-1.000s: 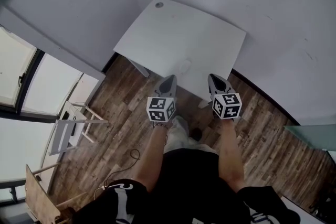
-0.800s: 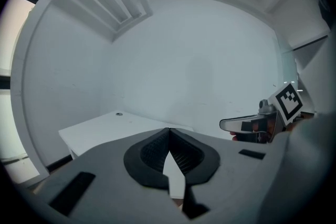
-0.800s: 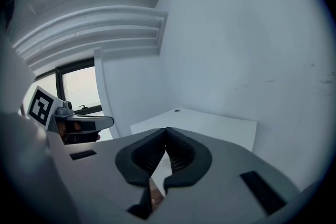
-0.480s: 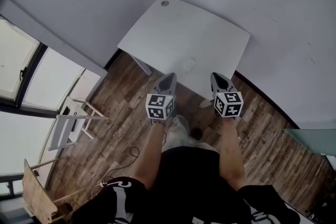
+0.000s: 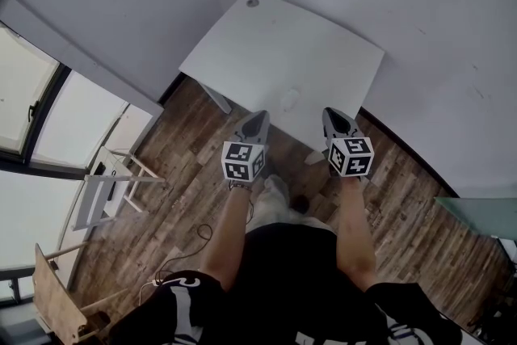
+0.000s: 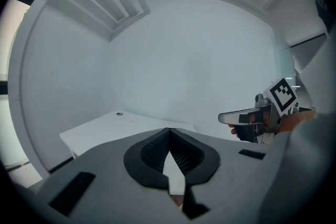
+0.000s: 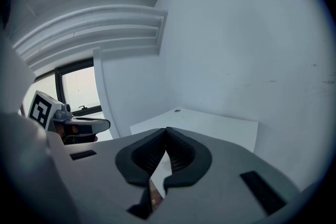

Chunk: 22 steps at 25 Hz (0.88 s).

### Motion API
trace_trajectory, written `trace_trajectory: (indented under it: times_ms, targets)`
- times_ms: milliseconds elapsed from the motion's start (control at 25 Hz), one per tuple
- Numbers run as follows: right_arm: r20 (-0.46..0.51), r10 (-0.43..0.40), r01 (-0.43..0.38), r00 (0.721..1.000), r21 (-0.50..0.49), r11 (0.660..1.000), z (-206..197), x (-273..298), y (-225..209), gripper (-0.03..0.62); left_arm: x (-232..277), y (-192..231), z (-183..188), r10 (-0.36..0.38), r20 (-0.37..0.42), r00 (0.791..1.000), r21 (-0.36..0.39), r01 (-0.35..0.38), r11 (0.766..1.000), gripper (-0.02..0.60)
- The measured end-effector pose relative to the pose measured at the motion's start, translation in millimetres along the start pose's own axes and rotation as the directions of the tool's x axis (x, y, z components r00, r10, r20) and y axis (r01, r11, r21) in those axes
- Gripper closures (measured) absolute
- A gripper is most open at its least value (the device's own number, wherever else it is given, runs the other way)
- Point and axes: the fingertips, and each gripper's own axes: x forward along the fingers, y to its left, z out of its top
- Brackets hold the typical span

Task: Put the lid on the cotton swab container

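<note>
A small pale see-through object (image 5: 289, 99), apparently the cotton swab container, sits near the front edge of the white table (image 5: 242, 52); I cannot make out a lid. My left gripper (image 5: 257, 122) hangs over the wooden floor just short of the table's front edge, shut and holding nothing. My right gripper (image 5: 333, 119) is level with it to the right, also shut and empty. In the left gripper view the left gripper's (image 6: 169, 131) ribbed pads meet at the tips, and the right gripper (image 6: 227, 118) shows beside it. In the right gripper view the right gripper's (image 7: 167, 131) jaws touch too.
The table stands in a corner of grey walls and has a round cable hole (image 5: 253, 2) at its far end. A white folding chair (image 5: 105, 191) and a wooden frame (image 5: 58, 301) stand by the windows at left. A cable (image 5: 194, 243) lies on the floor.
The head view has shifted slightly, so the table sits a little higher and further right. Both grippers stay shut and side by side, barely moved.
</note>
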Motion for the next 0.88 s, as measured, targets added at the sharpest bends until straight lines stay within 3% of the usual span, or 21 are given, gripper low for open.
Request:
trace_trajectory:
  times_ms: [880]
  targets:
    - [-0.014,0.0,0.0,1.0,0.003,1.0,-2.7,-1.8,-8.9,0.58,2.7,-2.6,3.7,0.009,-0.001,1.0,0.015,-0.009,1.0,0.557]
